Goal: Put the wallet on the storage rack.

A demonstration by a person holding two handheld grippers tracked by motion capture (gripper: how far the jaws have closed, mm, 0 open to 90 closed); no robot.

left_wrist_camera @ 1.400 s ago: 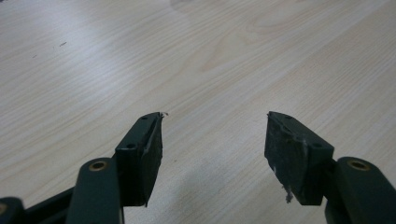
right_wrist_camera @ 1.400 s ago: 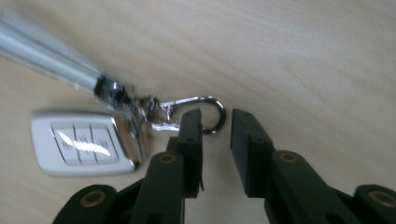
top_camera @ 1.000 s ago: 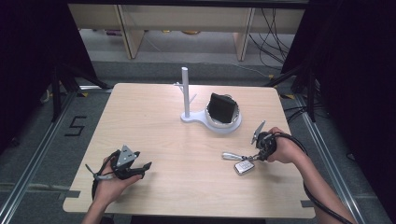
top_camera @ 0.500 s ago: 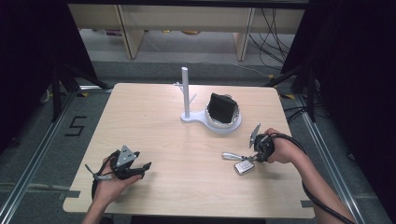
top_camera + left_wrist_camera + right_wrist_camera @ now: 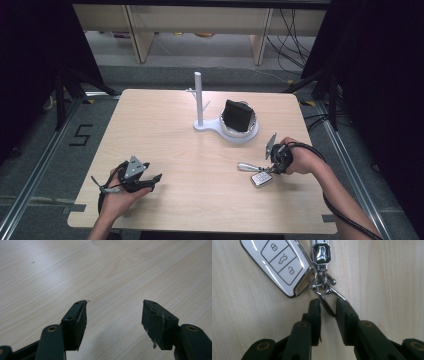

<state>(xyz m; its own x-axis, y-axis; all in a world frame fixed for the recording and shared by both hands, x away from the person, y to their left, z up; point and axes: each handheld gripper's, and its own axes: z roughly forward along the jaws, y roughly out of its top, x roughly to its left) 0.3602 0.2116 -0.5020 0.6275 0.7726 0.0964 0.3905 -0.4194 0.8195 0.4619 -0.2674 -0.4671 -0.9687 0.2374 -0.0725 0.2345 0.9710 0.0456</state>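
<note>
High view: pale wooden counter [image 5: 165, 130]. White stand [image 5: 200, 102] with an upright post near 12 o'clock; a black box [image 5: 237, 116] sits in the stand's round dish just beside the post, at its 3 o'clock.

Car key [image 5: 261, 178] lies at about 4 o'clock on the counter, with a metal fob [image 5: 246, 166] at its 10 o'clock. Right claw [image 5: 270, 167] touches this cluster; the right hand [image 5: 300, 160] comes in from 4 o'clock, forearm angled up from the bottom edge, grey plate tilted up.

Right gripper view adds detail the high view lacks — the key [image 5: 279, 263] is white with three buttons, joined by a chrome clasp [image 5: 324, 288] to the fob [image 5: 321, 252]. Right claw [image 5: 328, 308] is narrowed, the clasp's loop between the jaws; whether it is truly pinched I cannot tell.

Left claw [image 5: 150, 182] at 7 o'clock, low on the counter, held in the left hand [image 5: 117, 197], pointing toward 3 o'clock. Left gripper view: left claw [image 5: 114, 312] spread wide — bare wood between the jaws.
</note>
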